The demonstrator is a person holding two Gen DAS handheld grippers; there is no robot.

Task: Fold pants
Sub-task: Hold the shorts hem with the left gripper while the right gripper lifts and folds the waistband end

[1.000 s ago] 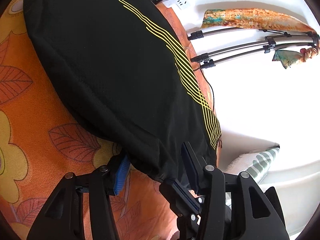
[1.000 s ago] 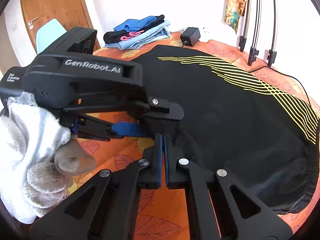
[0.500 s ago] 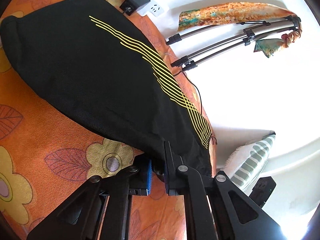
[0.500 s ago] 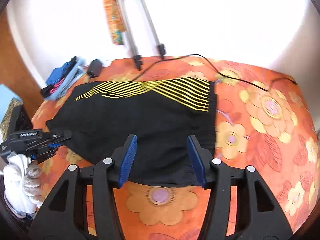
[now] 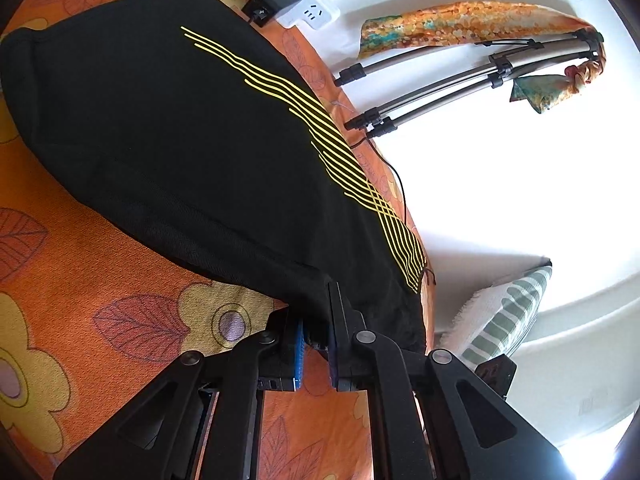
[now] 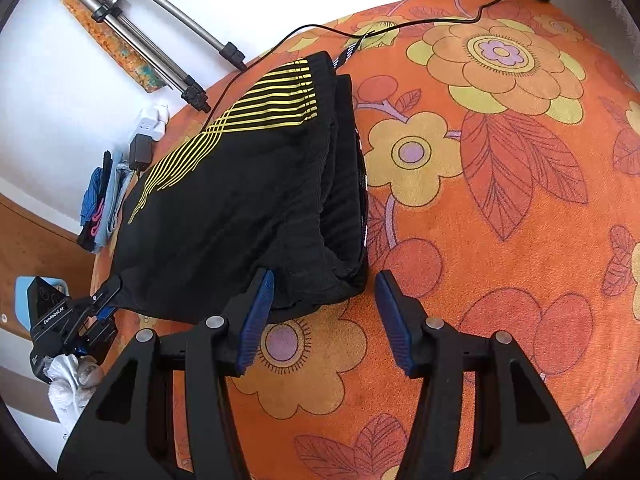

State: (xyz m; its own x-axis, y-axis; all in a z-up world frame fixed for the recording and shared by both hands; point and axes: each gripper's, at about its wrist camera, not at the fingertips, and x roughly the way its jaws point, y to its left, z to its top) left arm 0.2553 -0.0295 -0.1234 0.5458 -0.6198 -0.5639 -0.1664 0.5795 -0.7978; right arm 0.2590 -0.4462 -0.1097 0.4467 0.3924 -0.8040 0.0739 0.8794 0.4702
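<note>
Black pants (image 5: 180, 128) with yellow wavy stripes lie folded flat on the orange flowered bedspread (image 6: 500, 200). My left gripper (image 5: 316, 320) is shut on the near corner of one end of the cloth. The right wrist view shows that same left gripper (image 6: 106, 304) at the pants' (image 6: 224, 208) far left corner, held by a white-gloved hand (image 6: 68, 380). My right gripper (image 6: 324, 280) stands open at the other end. The waistband corner lies just between its blue pads, which do not press on it.
A white power strip (image 5: 308, 12) with a black adapter lies past the pants by the wall. Tripod legs (image 5: 440, 92) and a patterned scarf lean there, and a black cable (image 6: 400, 28) crosses the bedspread. A stack of clothes (image 6: 100, 200) sits at the far left, and a striped pillow (image 5: 504, 320) lies beside the bed.
My left gripper has shut on the pants' corner. My right gripper has opened, rolled and swung from beside the left gripper to the pants' waistband end.
</note>
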